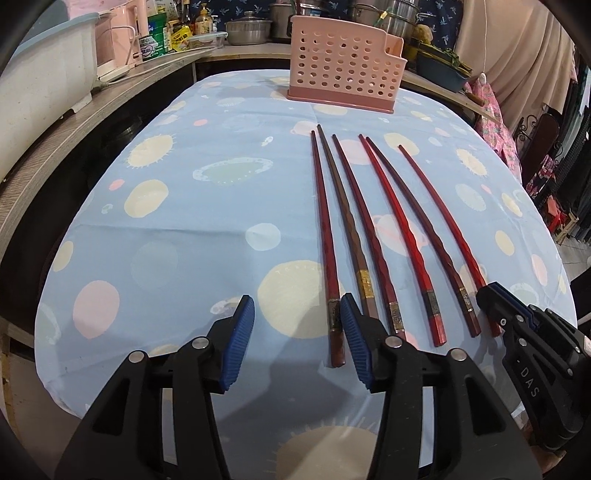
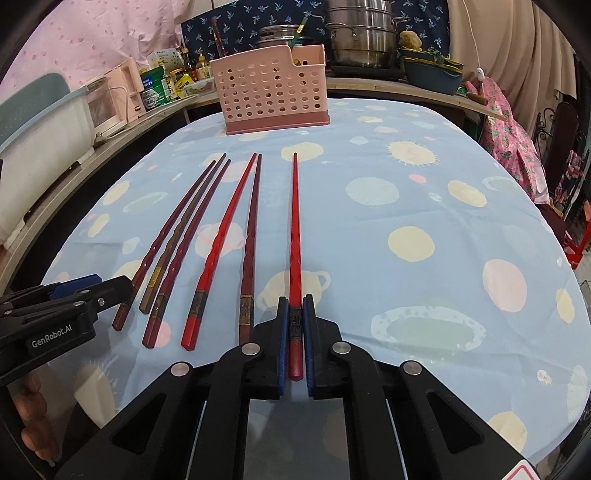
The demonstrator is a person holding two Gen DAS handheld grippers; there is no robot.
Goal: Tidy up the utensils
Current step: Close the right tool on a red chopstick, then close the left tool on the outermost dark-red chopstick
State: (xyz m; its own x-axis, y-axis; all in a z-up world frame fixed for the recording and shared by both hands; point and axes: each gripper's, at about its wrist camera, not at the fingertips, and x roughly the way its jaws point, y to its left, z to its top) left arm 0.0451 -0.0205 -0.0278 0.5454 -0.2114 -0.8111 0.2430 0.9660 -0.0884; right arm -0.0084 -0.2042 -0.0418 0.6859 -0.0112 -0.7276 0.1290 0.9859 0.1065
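Several dark red and brown chopsticks lie side by side on the blue dotted tablecloth [image 1: 184, 221], thick ends towards me. At the table's far end stands a pink perforated utensil holder [image 1: 343, 62] [image 2: 273, 92]. My right gripper [image 2: 295, 301] is shut on the thick end of the bright red rightmost chopstick [image 2: 294, 221], which still lies flat; it shows in the left wrist view as the right gripper [image 1: 491, 295] at the row's right end. My left gripper [image 1: 296, 306] is open. The leftmost chopstick [image 1: 325, 221] lies just inside its right pad [image 1: 354, 339], the left pad well apart.
A wooden counter [image 1: 74, 122] wraps the left and back with a white tub [image 1: 40, 92], bottles and steel pots [image 2: 362, 33]. Patterned pink cloth [image 2: 517, 147] hangs at the right. The left half of the cloth in the left wrist view bears nothing. A hand [image 2: 33, 406] holds the left gripper.
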